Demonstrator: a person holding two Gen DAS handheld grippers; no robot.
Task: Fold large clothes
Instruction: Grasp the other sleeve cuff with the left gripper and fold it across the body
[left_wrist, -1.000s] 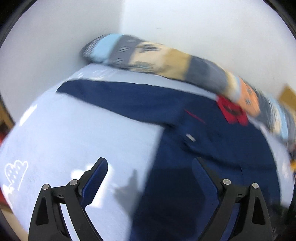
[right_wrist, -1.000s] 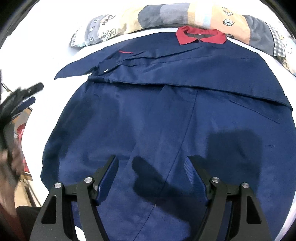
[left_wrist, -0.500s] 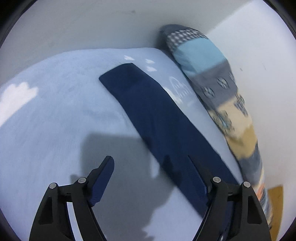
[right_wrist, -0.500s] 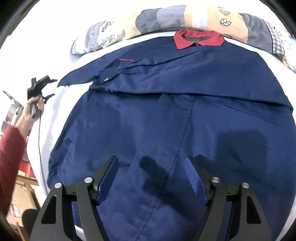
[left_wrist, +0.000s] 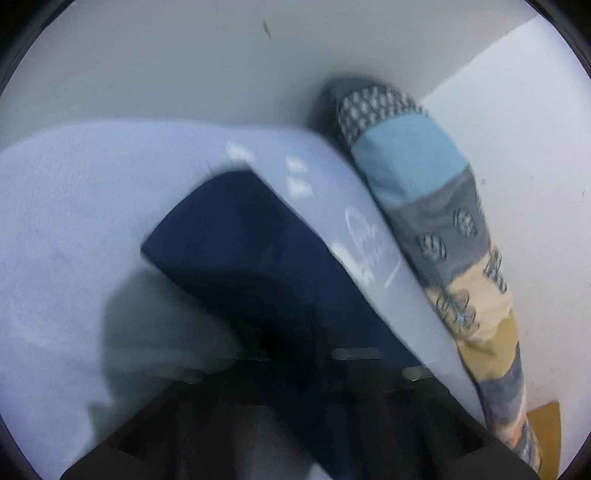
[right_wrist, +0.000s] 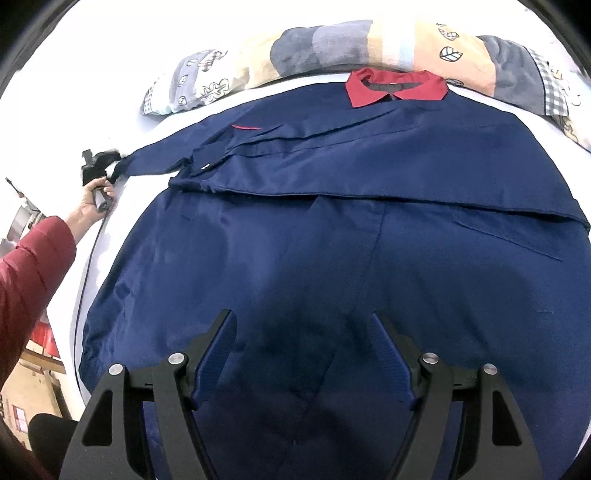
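A large navy work jacket with a red collar lies spread flat on a pale blue bed, collar at the far side against a long patchwork bolster pillow. Its body fills most of the right wrist view, and one sleeve stretches out to the left.

The right hand-held gripper hangs over the near part of the jacket with its blue-padded fingers spread wide apart and nothing between them.

The left hand-held gripper sits at the far left of that view, right at the cuff end of the sleeve, held by the person's hand coming out of a red padded sleeve. It is small and blurred there, so whether it has closed on the cuff cannot be told. In its own camera the left hand-held gripper is smeared by motion; the sleeve runs from between its fingers away across the bed, with the bolster pillow along the right against a white wall.
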